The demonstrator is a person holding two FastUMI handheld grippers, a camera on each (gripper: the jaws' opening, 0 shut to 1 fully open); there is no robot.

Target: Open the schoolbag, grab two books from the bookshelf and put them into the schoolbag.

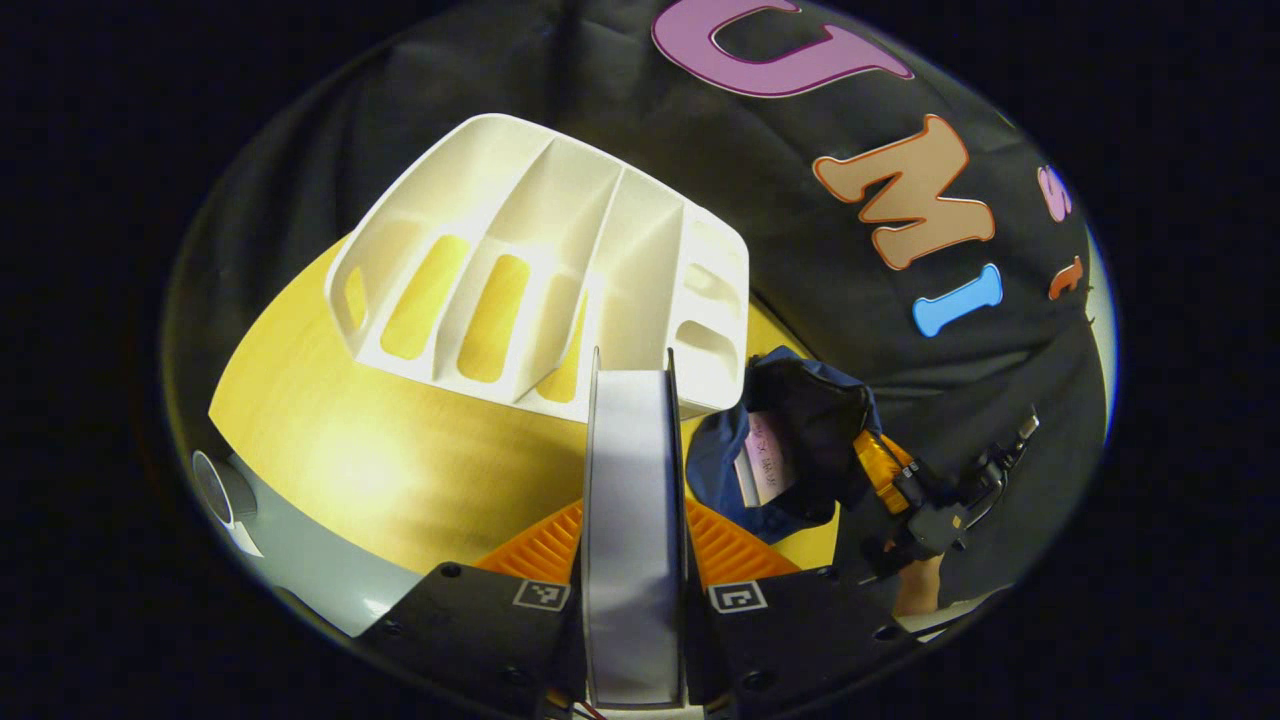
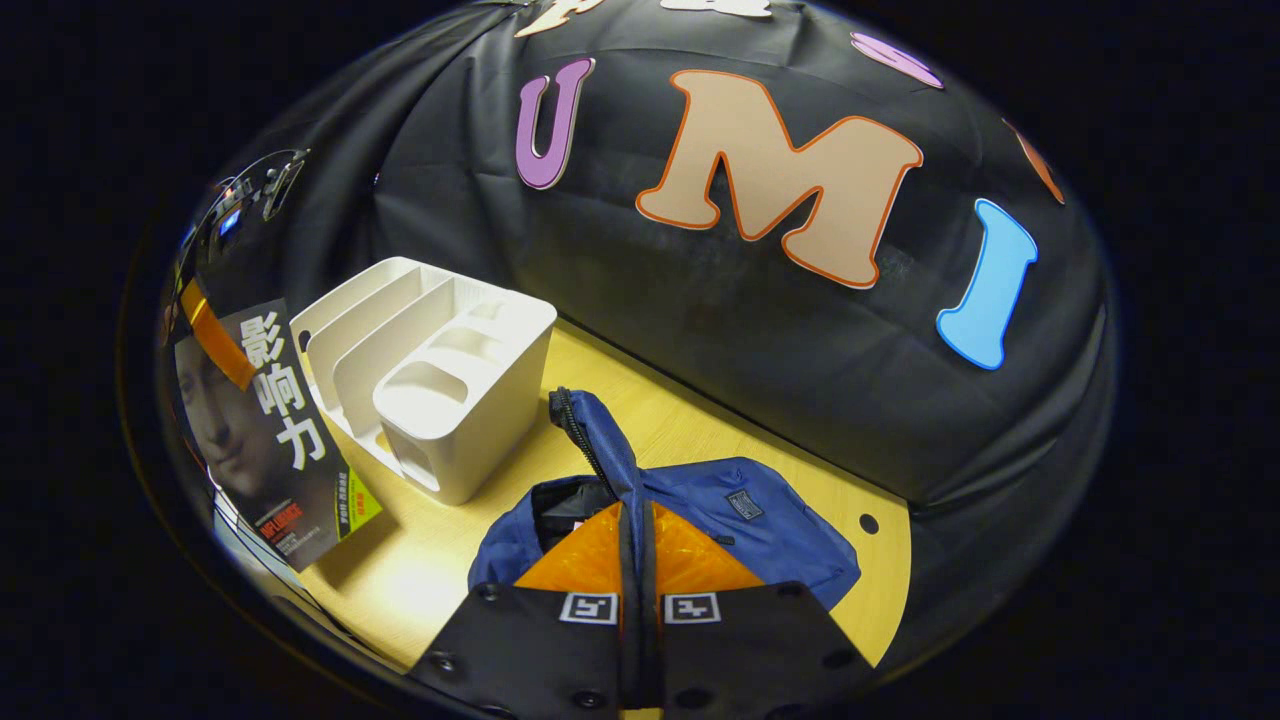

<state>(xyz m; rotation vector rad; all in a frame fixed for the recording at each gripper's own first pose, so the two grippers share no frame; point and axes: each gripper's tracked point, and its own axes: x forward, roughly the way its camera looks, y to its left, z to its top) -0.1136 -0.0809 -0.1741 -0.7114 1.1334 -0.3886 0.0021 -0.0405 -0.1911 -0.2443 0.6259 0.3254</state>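
Left gripper view: left gripper pinching thick grey-edged book spine-up, both fingers pressed on covers, above yellow wooden table. White plastic slotted bookshelf ahead, slots bare. Dark blue fabric schoolbag off right, mouth agape; one book looks already inside. Swing book over mouth, lower edge-first.

Right gripper view: right gripper pressed together on schoolbag's zippered flap, lifting it. Hold flap high and taut until book clears rim.

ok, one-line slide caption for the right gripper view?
Right gripper pinches the open blue schoolbag's flap while a book, held at far left, leaves the white bookshelf empty.
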